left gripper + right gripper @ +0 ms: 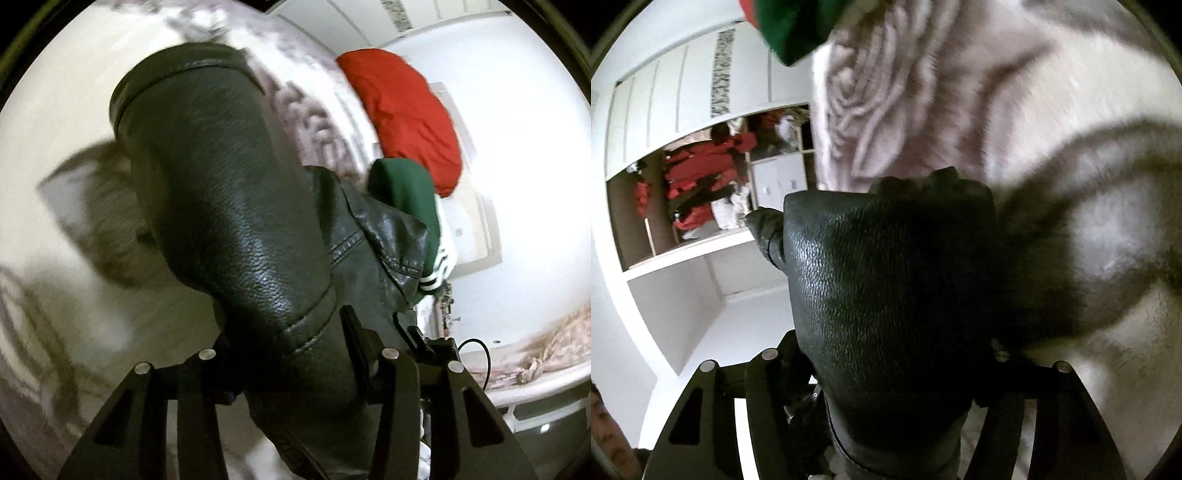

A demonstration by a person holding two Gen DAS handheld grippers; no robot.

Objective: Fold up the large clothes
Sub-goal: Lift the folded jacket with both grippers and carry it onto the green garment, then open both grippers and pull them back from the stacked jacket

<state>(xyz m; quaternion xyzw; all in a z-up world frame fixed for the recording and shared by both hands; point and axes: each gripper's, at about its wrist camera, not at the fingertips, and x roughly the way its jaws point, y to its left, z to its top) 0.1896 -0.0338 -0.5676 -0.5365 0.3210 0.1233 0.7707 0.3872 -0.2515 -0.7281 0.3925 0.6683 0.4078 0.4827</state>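
A black leather jacket (229, 206) hangs from my left gripper (291, 347), which is shut on it; a sleeve runs forward and away from the fingers, lifted above a pale fluffy bedspread (66, 118). In the right wrist view the same black leather jacket (886, 288) fills the middle and my right gripper (894, 369) is shut on it, its fingertips hidden under the leather. The jacket casts a dark shadow on the bedspread (1089, 92).
A red garment (402, 114) and a green garment with white stripes (410, 192) lie on the bed behind the jacket. A white wardrobe (683, 85) with red clothes on an open shelf (698, 177) stands to the left. The green garment's edge (790, 26) shows at the top.
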